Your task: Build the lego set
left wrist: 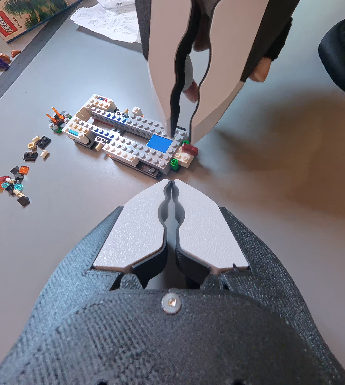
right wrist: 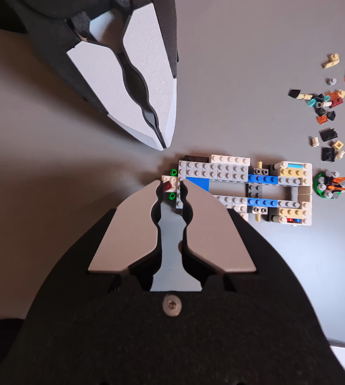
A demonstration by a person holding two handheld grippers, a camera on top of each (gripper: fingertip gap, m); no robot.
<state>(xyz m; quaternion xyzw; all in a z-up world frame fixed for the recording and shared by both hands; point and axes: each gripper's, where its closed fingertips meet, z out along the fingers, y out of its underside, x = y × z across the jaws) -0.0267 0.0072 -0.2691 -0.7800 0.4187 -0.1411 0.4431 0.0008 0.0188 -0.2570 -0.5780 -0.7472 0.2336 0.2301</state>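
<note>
Two grippers meet at my brick model (left wrist: pixel 125 137): left gripper (left wrist: pixel 171 183) pinched shut on nothing, just short of it; right gripper (right wrist: pixel 171 184) parted, straddling the grey end wall (right wrist: pixel 180 187) beside a dark red piece (right wrist: pixel 166 186). Only the left view shows the box (left wrist: pixel 11 18).

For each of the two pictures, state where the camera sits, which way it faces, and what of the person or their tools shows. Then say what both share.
Left wrist view: rides the left hand-held gripper, its fingertips together, facing the brick model; beyond it, the right hand-held gripper and bare fingertips.
Right wrist view: rides the right hand-held gripper, fingertips apart, looking down on the model's end; the left hand-held gripper enters from the top left.
Shared: model, loose pieces, grey table, both grippers.
</note>
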